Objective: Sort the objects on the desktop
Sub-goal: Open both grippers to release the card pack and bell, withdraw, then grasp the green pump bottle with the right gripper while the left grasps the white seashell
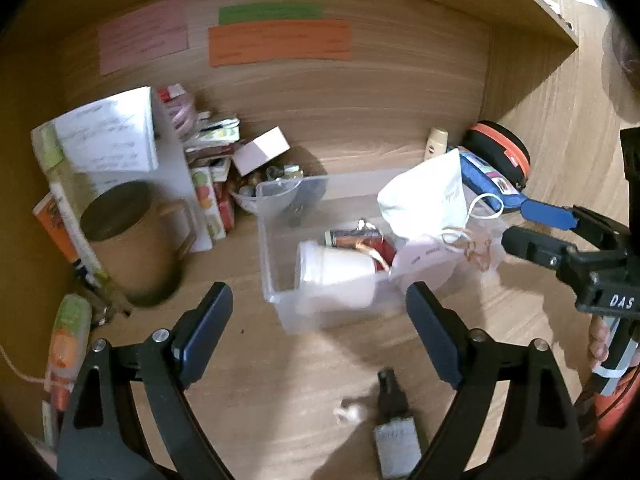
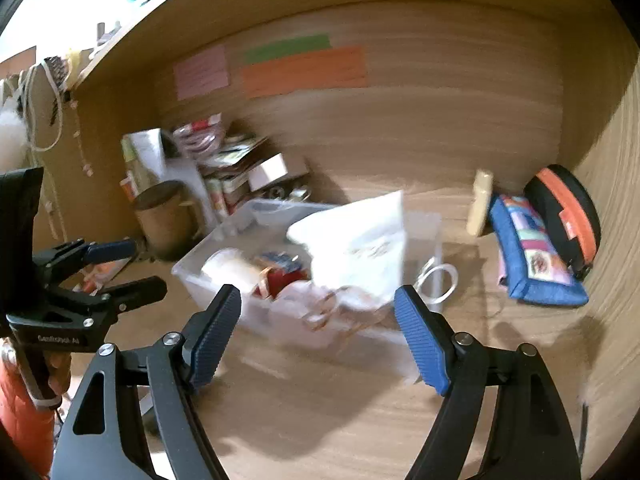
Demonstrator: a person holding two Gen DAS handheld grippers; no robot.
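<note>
Desktop objects lie mostly in a clear plastic bin [image 1: 276,280] just ahead of the left gripper [image 1: 320,312], whose jaws stand wide apart with nothing between them. Near that gripper, on the wooden desk [image 1: 280,380], rest a small dark bottle [image 1: 394,420] and a little white clump [image 1: 352,412]. Inside the bin a white cup [image 1: 336,276] lies on its side at the near left, with a red packet [image 1: 360,238] behind it and a white bag [image 1: 424,196] leaning over the right side. The right gripper [image 2: 318,332] hovers just before the bin's near right edge, its blue-padded jaws also spread and empty. Farther right, a blue patchwork pouch [image 2: 532,260] leans against a black and orange round case [image 2: 568,220] at the desk's far corner. At the far left stand a brown mug [image 1: 128,240], books and small cartons; blur hides their details.
</note>
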